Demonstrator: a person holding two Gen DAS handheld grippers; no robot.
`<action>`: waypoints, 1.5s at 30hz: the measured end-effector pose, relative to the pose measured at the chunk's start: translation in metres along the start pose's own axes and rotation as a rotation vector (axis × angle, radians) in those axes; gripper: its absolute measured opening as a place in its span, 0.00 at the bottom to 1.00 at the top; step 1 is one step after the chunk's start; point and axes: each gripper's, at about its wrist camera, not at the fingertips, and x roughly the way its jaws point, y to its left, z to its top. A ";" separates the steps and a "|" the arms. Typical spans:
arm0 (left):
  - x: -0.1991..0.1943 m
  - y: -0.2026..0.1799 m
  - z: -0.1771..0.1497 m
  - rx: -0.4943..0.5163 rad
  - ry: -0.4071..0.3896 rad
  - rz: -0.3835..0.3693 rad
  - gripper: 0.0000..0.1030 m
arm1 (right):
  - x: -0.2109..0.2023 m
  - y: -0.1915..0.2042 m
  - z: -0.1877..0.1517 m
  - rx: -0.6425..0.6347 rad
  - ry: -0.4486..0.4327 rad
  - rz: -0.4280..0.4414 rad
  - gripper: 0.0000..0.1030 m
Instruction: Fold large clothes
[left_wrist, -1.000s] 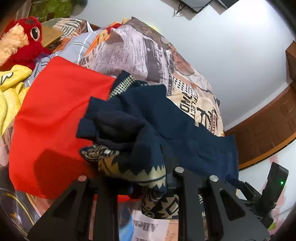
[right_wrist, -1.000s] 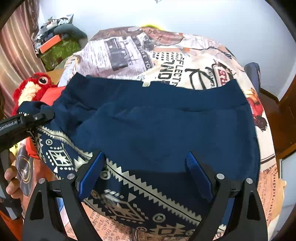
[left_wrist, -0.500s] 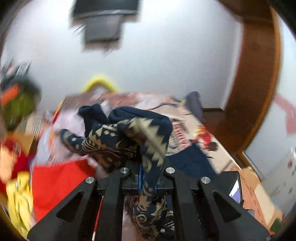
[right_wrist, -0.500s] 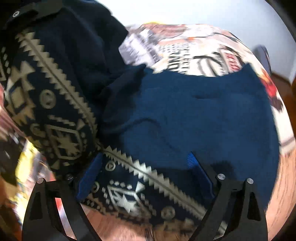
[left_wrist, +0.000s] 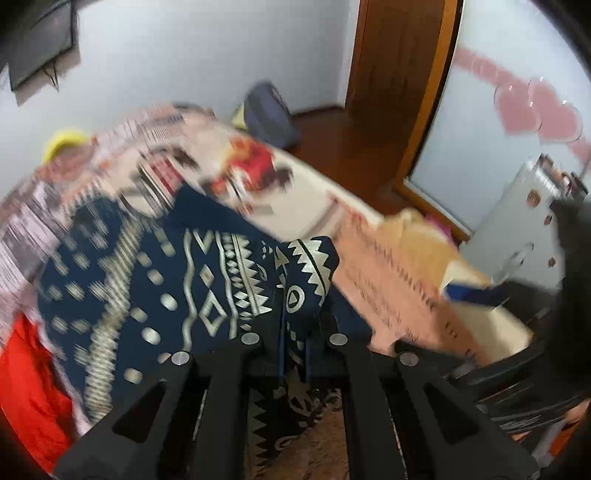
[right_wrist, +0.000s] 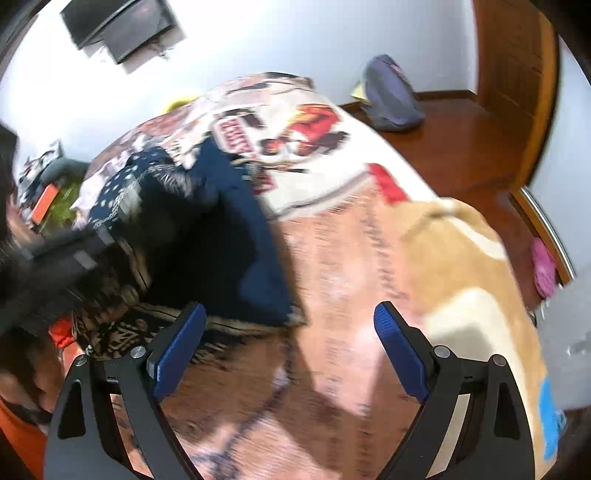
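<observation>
A navy garment with a cream geometric pattern (left_wrist: 177, 288) lies on the printed bedspread (left_wrist: 280, 184). My left gripper (left_wrist: 293, 347) is shut on a patterned edge of it, and the cloth bunches up above the fingers. In the right wrist view the same garment (right_wrist: 229, 229) lies folded over at the left, blurred. My right gripper (right_wrist: 288, 347) is open and empty, low over the bare bedspread (right_wrist: 340, 258) just right of the garment's edge.
A red cloth (left_wrist: 26, 376) lies at the bed's left side. A grey-blue bag (right_wrist: 391, 96) sits on the wooden floor beyond the bed, near a wooden door frame (left_wrist: 432, 92). A dark screen (right_wrist: 118, 26) hangs on the white wall.
My left gripper has swung right across the bed with the garment's edge, laying the patterned side over. My right gripper has moved right, off the garment, and stays open.
</observation>
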 end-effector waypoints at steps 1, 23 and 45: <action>0.005 0.001 -0.004 -0.010 0.012 -0.016 0.06 | -0.003 -0.007 -0.001 0.002 0.001 -0.009 0.88; -0.021 0.073 -0.118 -0.176 0.064 0.251 0.98 | 0.073 0.035 0.004 -0.113 0.205 0.008 0.88; -0.066 0.134 -0.132 -0.315 -0.027 0.082 0.98 | -0.016 0.077 0.007 -0.087 0.087 0.245 0.85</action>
